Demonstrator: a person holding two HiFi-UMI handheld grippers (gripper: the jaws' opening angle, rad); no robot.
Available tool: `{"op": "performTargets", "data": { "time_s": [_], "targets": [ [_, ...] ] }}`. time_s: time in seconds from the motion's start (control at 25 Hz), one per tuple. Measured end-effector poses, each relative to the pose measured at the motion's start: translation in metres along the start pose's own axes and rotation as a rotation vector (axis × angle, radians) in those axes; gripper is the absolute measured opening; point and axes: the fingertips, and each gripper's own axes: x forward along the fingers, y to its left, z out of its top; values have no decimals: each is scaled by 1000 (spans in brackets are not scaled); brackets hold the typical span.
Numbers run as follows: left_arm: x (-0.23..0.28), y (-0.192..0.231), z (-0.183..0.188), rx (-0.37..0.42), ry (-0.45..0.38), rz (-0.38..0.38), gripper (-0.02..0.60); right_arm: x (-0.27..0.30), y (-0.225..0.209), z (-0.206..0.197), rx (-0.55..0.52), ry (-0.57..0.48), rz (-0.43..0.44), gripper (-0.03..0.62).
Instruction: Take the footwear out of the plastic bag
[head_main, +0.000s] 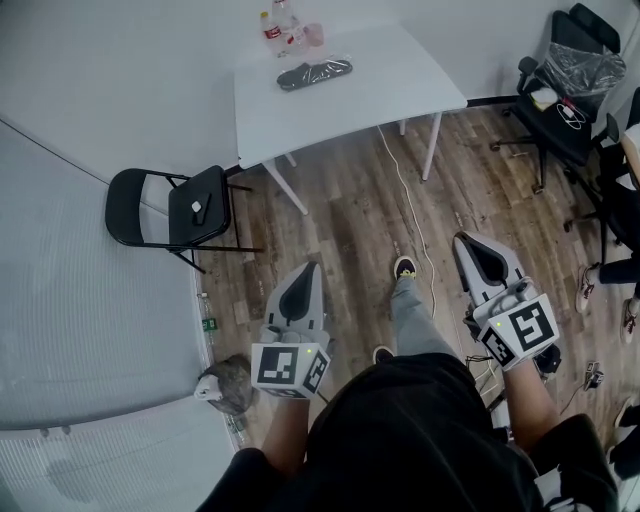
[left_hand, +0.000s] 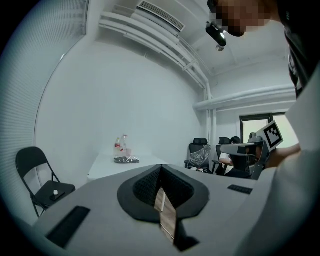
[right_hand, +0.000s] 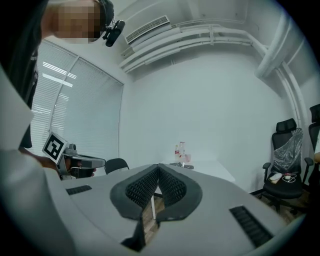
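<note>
Closest in, the left gripper (head_main: 311, 267) and right gripper (head_main: 461, 239) point ahead at waist level, both with jaws closed on nothing. The bag (head_main: 314, 73) with the footwear inside lies on the table (head_main: 400, 90) at 12 o'clock, near its far edge, well apart from both grippers. The step is probably the approach: next, walk up and open the jaws at the bag. The floor ahead is open, with a chair (head_main: 175, 210) at 10 o'clock and a cable (head_main: 410, 200) at 1.

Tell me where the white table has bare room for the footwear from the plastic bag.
The white table is bare from the plastic bag to its near edge and to its right edge. It is crowded only at the far left corner behind the bag, where the bottles stand.
</note>
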Motion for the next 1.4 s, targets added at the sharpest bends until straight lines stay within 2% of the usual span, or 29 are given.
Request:
{"op": "performTargets", "data": {
  "time_s": [0.44,0.72,0.92,1.16,1.4],
  "targets": [
    [140,47,17,9,48,41,23,123,-106,-14,54,31,25,18],
    [211,66,31,35,76,48,23,184,-161,-19,91,38,46,18],
    [244,72,19,52,91,51,23,211,-189,-45,101,78,49,18],
    [300,101,-3,37,151,47,23,261,-230,-68,109,122,47,18],
    [356,82,-6,44,163,5,23,283,-281,-81,90,152,56,18]
  ]
}}
